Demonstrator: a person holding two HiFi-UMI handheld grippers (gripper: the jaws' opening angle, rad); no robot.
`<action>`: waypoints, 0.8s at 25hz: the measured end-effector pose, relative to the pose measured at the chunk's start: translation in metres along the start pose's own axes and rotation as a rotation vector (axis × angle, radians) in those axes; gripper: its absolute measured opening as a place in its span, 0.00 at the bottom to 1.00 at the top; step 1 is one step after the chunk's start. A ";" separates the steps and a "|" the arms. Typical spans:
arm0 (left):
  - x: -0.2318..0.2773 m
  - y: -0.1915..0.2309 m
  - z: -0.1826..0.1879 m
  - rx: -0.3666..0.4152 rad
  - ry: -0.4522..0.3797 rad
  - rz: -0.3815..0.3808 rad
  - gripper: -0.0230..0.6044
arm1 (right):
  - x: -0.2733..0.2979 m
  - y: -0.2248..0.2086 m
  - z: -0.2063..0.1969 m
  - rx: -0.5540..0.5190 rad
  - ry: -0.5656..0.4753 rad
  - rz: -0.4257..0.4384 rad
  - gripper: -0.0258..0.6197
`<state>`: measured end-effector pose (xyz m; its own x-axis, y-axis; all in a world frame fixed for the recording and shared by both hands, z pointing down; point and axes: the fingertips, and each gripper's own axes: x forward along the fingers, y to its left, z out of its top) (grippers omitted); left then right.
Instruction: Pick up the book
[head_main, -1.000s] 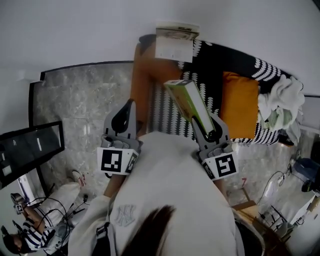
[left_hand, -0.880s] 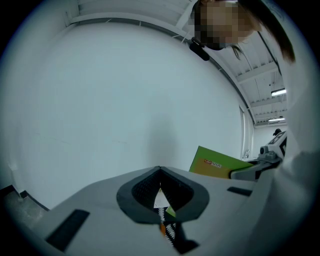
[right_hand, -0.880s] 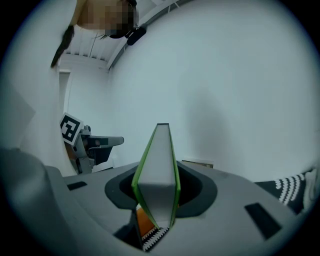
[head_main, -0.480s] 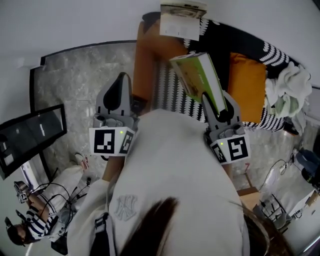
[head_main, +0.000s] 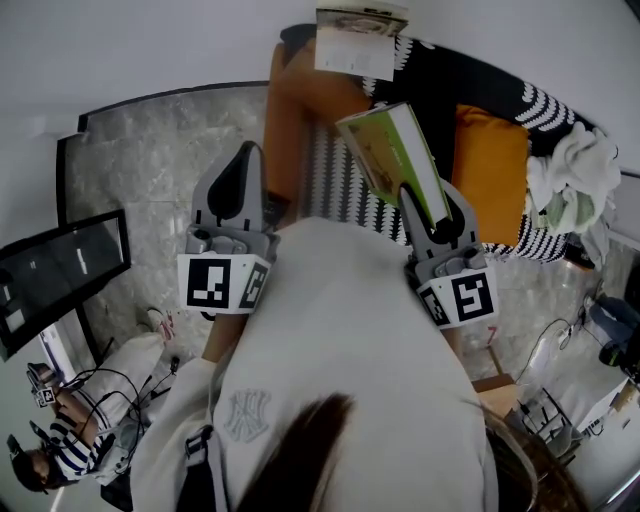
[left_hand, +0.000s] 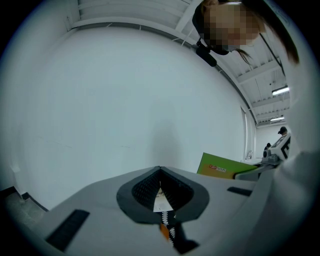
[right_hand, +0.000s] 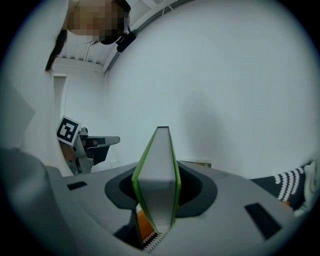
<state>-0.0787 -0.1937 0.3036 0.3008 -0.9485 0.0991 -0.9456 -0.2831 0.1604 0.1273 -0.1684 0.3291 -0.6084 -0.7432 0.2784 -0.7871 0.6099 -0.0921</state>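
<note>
A green-covered book (head_main: 395, 160) stands on edge in the air, spine side down and pages up, with my right gripper (head_main: 432, 218) shut on its lower end. In the right gripper view the book (right_hand: 159, 180) rises straight up between the jaws, both pads against its covers. My left gripper (head_main: 238, 175) hovers to the left, well apart from the book, jaws together and holding nothing. In the left gripper view its tips (left_hand: 160, 172) meet, and the book (left_hand: 225, 167) shows at the right.
Below lies a sofa with an orange cushion (head_main: 490, 185) and a black-and-white patterned throw (head_main: 480, 85). A second book (head_main: 360, 42) rests at its far end, and white cloth (head_main: 570, 190) is heaped at the right. A monitor (head_main: 60, 285) stands left on the marble floor (head_main: 165, 190).
Over the second the head view shifted a little, so both grippers and the book sit slightly higher in it. The grip on the book is unchanged, and the left gripper stays shut.
</note>
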 end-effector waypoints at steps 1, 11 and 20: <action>0.000 0.000 0.000 0.000 0.001 0.001 0.05 | 0.000 -0.001 0.000 0.003 -0.001 -0.002 0.27; 0.000 -0.003 -0.002 -0.002 0.003 0.003 0.05 | -0.002 -0.005 -0.003 0.015 -0.002 -0.009 0.27; -0.001 -0.002 -0.003 -0.009 0.005 -0.002 0.05 | -0.003 -0.006 -0.005 0.035 -0.001 -0.019 0.27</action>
<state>-0.0767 -0.1922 0.3060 0.3032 -0.9473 0.1035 -0.9439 -0.2837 0.1690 0.1338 -0.1685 0.3332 -0.5935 -0.7549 0.2792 -0.8015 0.5858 -0.1200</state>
